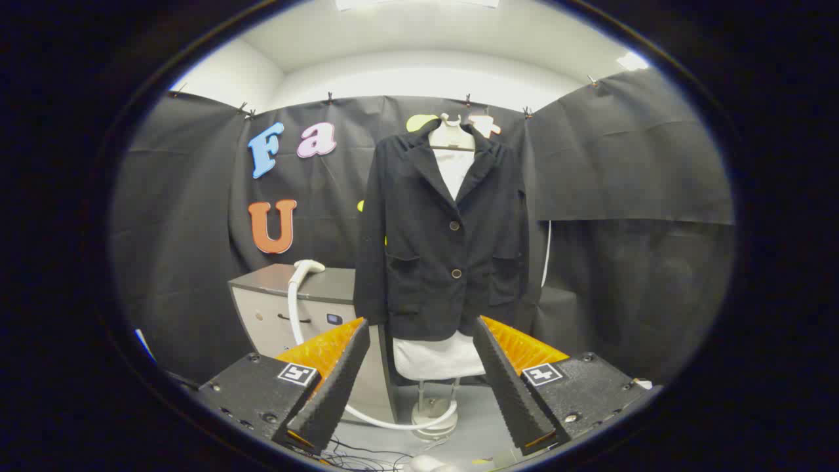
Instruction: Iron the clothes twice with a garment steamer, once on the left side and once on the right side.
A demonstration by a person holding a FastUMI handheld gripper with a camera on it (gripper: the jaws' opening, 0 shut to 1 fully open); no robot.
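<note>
A black-cloth booth. Beyond the gripper, fingers spread wide and holding nothing, a dark jacket hangs; the steamer head rests on a cabinet ahead-left.

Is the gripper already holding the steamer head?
No, the gripper is open with nothing between its fingers, and the steamer head rests on the grey cabinet beside the jacket.
</note>
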